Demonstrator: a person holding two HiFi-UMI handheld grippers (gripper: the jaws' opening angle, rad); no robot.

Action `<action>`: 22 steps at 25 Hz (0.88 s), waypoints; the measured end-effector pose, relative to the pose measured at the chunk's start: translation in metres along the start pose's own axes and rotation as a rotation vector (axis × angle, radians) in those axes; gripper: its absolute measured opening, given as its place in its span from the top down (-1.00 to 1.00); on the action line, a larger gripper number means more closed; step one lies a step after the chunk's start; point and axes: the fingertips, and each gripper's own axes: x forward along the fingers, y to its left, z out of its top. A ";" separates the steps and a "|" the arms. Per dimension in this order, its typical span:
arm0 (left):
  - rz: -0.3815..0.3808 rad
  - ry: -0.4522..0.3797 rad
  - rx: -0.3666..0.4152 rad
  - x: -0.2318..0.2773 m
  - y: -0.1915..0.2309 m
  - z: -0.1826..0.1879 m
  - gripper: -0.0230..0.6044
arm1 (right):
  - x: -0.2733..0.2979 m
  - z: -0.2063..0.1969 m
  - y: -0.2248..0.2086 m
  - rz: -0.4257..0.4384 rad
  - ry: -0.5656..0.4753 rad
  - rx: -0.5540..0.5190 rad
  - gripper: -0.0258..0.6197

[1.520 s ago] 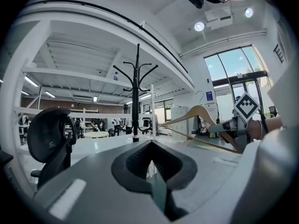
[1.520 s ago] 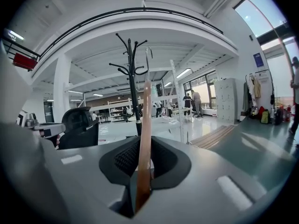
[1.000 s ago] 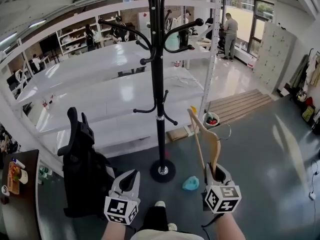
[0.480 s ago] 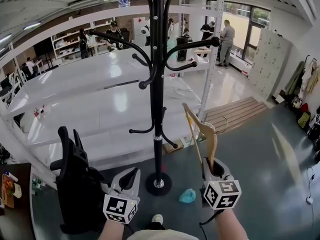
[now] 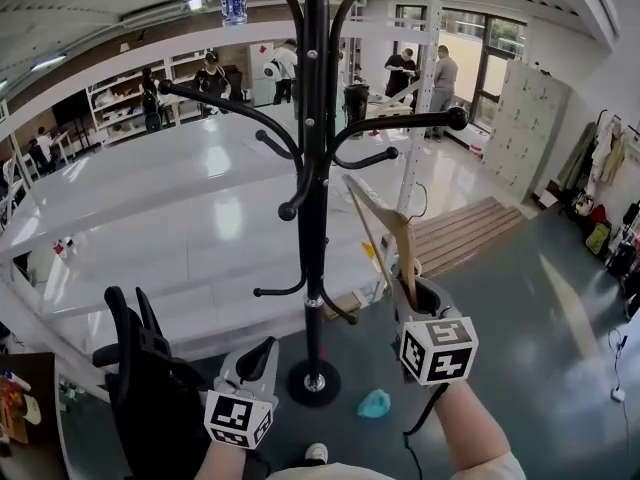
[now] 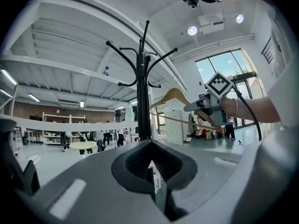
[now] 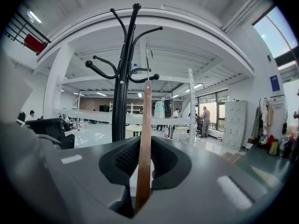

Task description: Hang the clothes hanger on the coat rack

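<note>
A black coat rack (image 5: 314, 183) stands in the middle of the head view, with curved hooks (image 5: 440, 122) spreading at the top. My right gripper (image 5: 415, 296) is shut on a wooden clothes hanger (image 5: 385, 238), held upright just right of the pole and below the right hook. In the right gripper view the hanger (image 7: 144, 139) rises between the jaws, its metal hook (image 7: 149, 62) level with the rack's arms (image 7: 124, 69). My left gripper (image 5: 258, 360) is low, left of the rack's base (image 5: 313, 381), shut with nothing in it. The left gripper view shows the rack (image 6: 142, 92) and the hanger (image 6: 174, 95).
A black office chair (image 5: 150, 388) stands at the lower left. A turquoise object (image 5: 375, 403) lies on the grey floor right of the base. White shelving (image 5: 200, 178) runs behind the rack. A wooden pallet (image 5: 470, 230) lies at the right. Several people stand far back.
My right gripper has raised the hanger, bringing it nearer the rack's right hook. The view has tilted up; the left gripper keeps its place near the base.
</note>
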 end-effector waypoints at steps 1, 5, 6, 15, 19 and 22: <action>-0.003 0.002 0.001 0.002 0.002 -0.001 0.93 | 0.008 0.005 0.001 0.002 0.003 -0.015 0.69; -0.010 0.009 -0.005 0.012 0.012 -0.004 0.93 | 0.037 0.018 0.006 0.019 0.019 -0.045 0.69; -0.011 0.010 -0.005 0.014 0.014 -0.004 0.93 | 0.044 0.020 0.007 0.025 0.028 -0.045 0.69; -0.043 0.021 0.000 0.025 0.016 -0.010 0.93 | 0.087 0.020 0.024 0.068 0.086 -0.034 0.69; -0.058 0.031 -0.006 0.027 0.014 -0.016 0.93 | 0.100 0.013 0.030 0.084 0.119 -0.030 0.69; -0.060 0.043 -0.010 0.029 0.015 -0.021 0.93 | 0.107 0.007 0.032 0.091 0.138 -0.022 0.69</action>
